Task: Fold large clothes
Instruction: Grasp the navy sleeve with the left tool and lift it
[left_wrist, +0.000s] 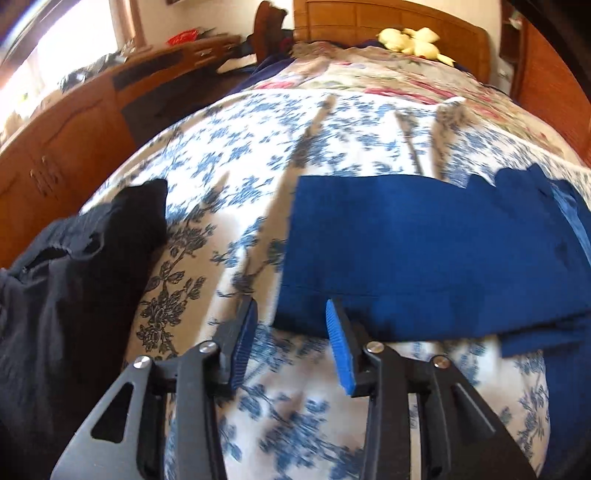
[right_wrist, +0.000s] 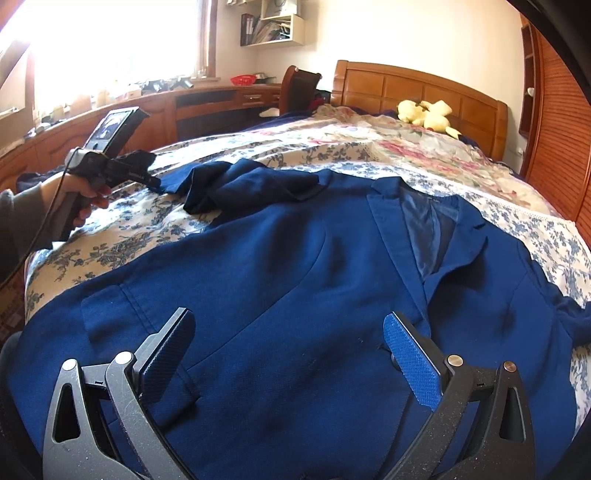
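A navy blue suit jacket (right_wrist: 295, 280) lies front-up on the bed, lapels and lining showing toward the headboard. Its left sleeve (left_wrist: 424, 251) stretches out over the floral sheet. My left gripper (left_wrist: 291, 314) is open, its tips at the sleeve's cuff edge with nothing between them. In the right wrist view the left gripper (right_wrist: 147, 179) sits at the sleeve end, held by a hand. My right gripper (right_wrist: 288, 347) is wide open and empty, hovering over the jacket's lower front near a pocket flap (right_wrist: 110, 314).
A black garment (left_wrist: 74, 277) lies heaped at the bed's left edge. The bed has a blue floral sheet (left_wrist: 229, 166), a wooden headboard (right_wrist: 424, 88) and a yellow plush toy (right_wrist: 428, 112). A wooden desk (right_wrist: 147, 107) runs along the left under the window.
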